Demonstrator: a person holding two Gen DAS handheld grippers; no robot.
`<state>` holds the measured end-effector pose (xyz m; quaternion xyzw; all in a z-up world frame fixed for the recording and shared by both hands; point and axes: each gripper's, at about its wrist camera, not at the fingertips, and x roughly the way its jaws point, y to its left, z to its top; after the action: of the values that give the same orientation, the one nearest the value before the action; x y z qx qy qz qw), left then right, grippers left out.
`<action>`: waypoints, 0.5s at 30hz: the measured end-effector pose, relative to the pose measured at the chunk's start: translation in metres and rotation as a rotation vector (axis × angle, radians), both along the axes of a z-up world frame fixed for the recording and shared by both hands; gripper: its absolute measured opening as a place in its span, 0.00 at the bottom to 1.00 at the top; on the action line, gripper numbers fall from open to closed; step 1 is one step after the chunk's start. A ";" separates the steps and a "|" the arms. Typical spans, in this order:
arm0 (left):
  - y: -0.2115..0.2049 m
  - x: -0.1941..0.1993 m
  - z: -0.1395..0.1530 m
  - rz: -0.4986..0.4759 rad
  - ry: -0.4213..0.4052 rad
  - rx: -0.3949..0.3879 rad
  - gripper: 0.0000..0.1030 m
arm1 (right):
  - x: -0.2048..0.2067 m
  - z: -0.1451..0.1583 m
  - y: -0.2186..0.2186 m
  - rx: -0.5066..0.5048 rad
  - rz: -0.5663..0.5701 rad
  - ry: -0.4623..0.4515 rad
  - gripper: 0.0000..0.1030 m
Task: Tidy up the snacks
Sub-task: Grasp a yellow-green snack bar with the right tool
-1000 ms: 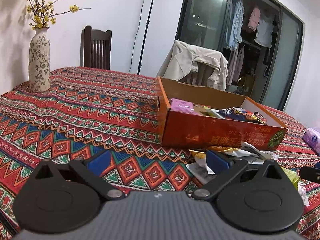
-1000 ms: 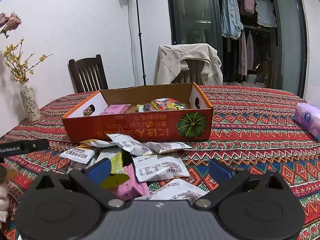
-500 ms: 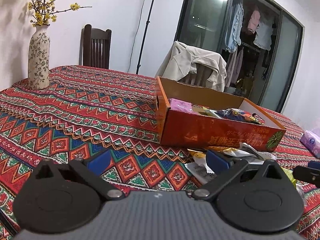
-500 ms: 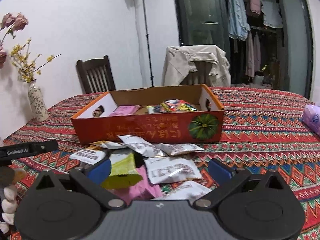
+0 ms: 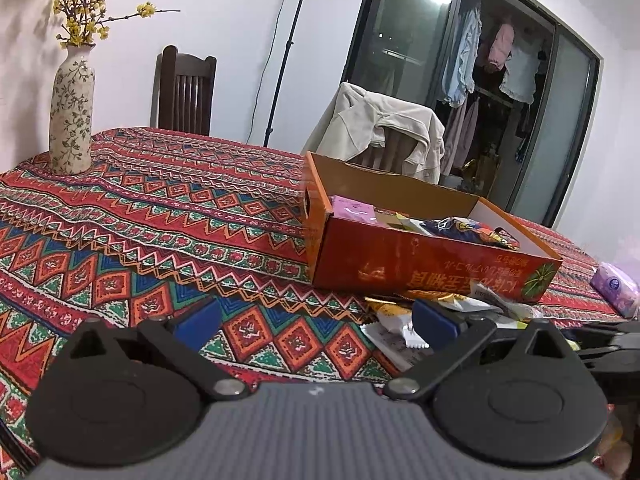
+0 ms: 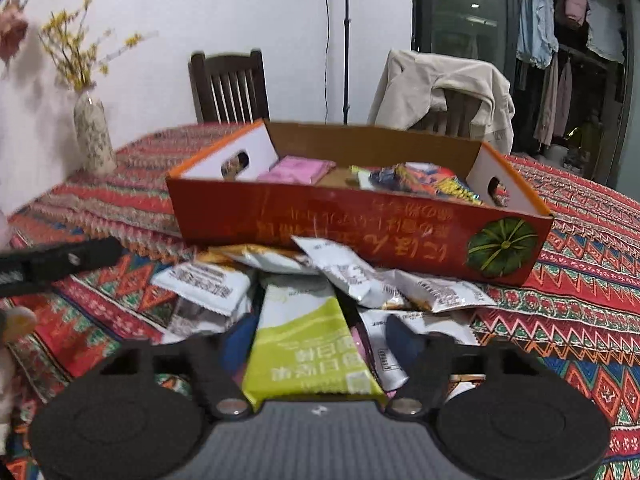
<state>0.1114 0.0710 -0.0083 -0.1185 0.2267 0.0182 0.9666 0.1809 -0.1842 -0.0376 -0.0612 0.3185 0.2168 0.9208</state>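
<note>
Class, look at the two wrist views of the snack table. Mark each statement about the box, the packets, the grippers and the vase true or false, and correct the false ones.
1. A yellow-green packet lies between the fingers of the right gripper. True.
2. The orange box is empty. False: a pink packet and other snacks lie in it.
3. The left gripper holds a packet. False: it is open with only tablecloth between its fingers.
4. The vase stands upright on the table. True.
</note>
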 end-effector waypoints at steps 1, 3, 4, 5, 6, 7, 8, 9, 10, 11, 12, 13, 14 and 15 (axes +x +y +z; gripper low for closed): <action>0.000 0.000 0.000 -0.002 -0.001 -0.002 1.00 | 0.001 -0.001 0.000 0.002 0.004 0.000 0.55; 0.000 0.000 0.000 -0.004 0.000 -0.004 1.00 | 0.000 -0.001 0.000 0.009 0.005 -0.006 0.50; 0.000 0.000 0.000 -0.005 0.001 -0.005 1.00 | -0.002 0.000 -0.001 0.009 0.008 -0.013 0.50; 0.000 0.001 0.000 -0.005 0.002 -0.006 1.00 | -0.005 0.000 -0.002 0.011 0.010 -0.022 0.48; 0.000 0.001 0.000 -0.005 0.003 -0.007 1.00 | -0.007 0.001 -0.003 0.014 0.012 -0.027 0.46; 0.000 0.001 0.000 -0.005 0.005 -0.007 1.00 | -0.009 0.001 -0.004 0.021 0.014 -0.031 0.45; 0.001 0.001 -0.001 -0.005 0.006 -0.007 1.00 | -0.012 0.002 -0.007 0.028 0.012 -0.039 0.44; 0.001 0.001 -0.001 -0.004 0.006 -0.007 1.00 | -0.014 0.002 -0.009 0.034 0.010 -0.047 0.43; 0.001 0.001 -0.001 -0.003 0.007 -0.007 1.00 | -0.017 0.003 -0.012 0.044 0.007 -0.056 0.36; 0.001 0.002 -0.001 -0.001 0.009 -0.006 1.00 | -0.018 0.005 -0.015 0.053 0.001 -0.062 0.37; 0.001 0.002 -0.001 0.001 0.010 -0.006 1.00 | -0.021 0.007 -0.020 0.069 -0.007 -0.069 0.37; 0.001 0.002 -0.002 0.004 0.011 -0.005 1.00 | -0.023 0.009 -0.024 0.083 -0.012 -0.077 0.37; 0.001 0.002 -0.002 0.006 0.012 -0.005 1.00 | -0.025 0.011 -0.028 0.093 -0.016 -0.088 0.37; 0.001 0.002 -0.002 0.008 0.013 -0.005 1.00 | -0.026 0.013 -0.031 0.099 -0.022 -0.098 0.37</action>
<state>0.1139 0.0718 -0.0101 -0.1215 0.2328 0.0224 0.9647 0.1546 -0.2149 -0.0242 -0.0226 0.2624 0.2190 0.9395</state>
